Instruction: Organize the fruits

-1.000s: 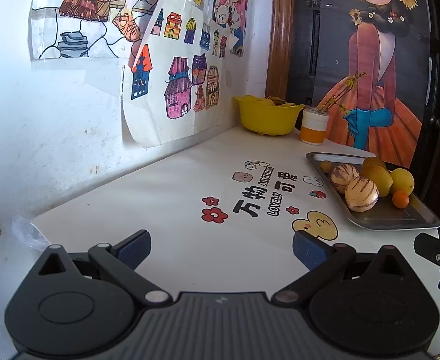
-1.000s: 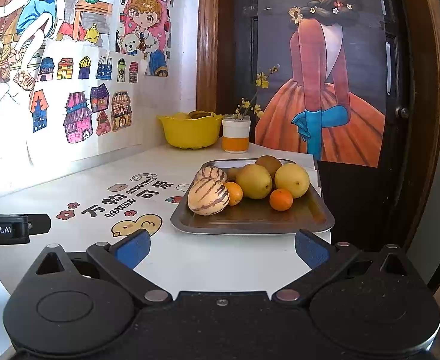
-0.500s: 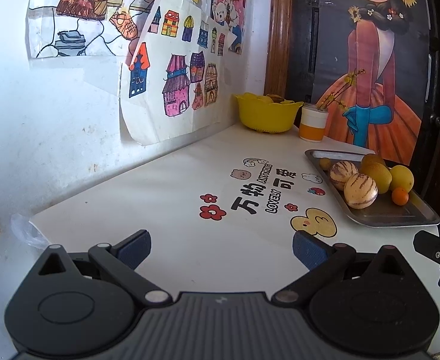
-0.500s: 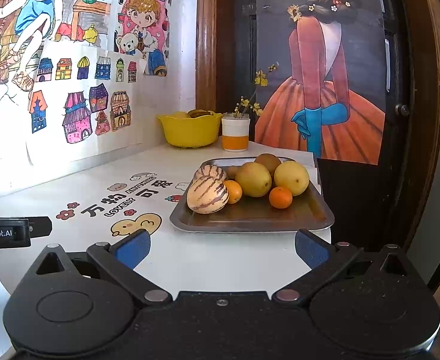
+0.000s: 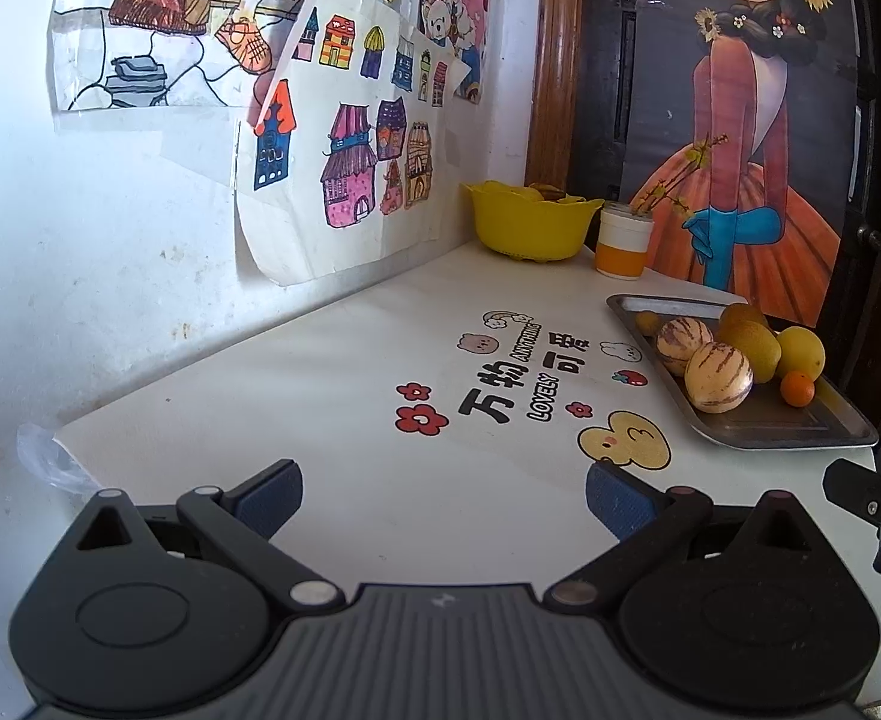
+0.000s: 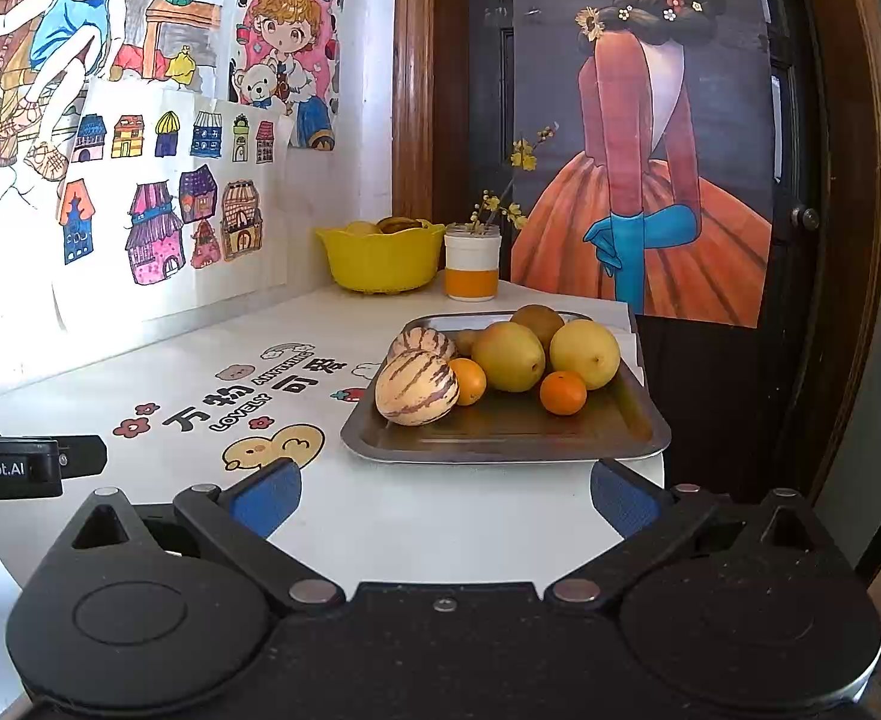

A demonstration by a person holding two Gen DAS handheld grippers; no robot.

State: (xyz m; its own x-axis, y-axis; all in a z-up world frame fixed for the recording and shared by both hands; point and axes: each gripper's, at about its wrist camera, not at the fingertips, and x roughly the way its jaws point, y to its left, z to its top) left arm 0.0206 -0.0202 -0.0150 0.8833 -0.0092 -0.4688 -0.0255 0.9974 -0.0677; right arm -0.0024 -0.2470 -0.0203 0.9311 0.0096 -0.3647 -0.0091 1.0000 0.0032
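A: Item one, the holdings. We have a shallow rectangular stainless-steel tray point(image 6: 500, 450) at the right edge of the white tabletop with cartoon lettering point(image 6: 380, 516). On it we count two cream melons with purple stripes, the nearer point(image 6: 416, 387) touching the farther point(image 6: 421, 343); two yellow-green pears point(image 6: 508, 357) point(image 6: 584, 353); a brown kiwi-like fruit point(image 6: 538, 319) behind them; and two small oranges point(image 6: 563, 393) point(image 6: 468, 381).

B: Item two, the receptacle?

A: A yellow plastic bowl with a scalloped rim point(image 6: 380, 258) stands in the far corner, beside a white and orange cup point(image 6: 472, 269). Something rounded already shows above its rim; we cannot tell what.

B: Item three, the tongs.

A: Our left gripper point(image 5: 443, 495) hangs over bare tabletop, blue pads spread wide, holding nothing. Our right gripper point(image 6: 445, 495) faces the tray's near rim, likewise spread and empty.

B: Handling notes?

A: In our judgement, the nearer striped melon is the heaviest piece, smooth and liable to slip; we would take it across its widest middle. The pears look firm but may bruise; we would grip them at the belly, lightly. The oranges look light and prone to roll, so we would close squarely on the centre.
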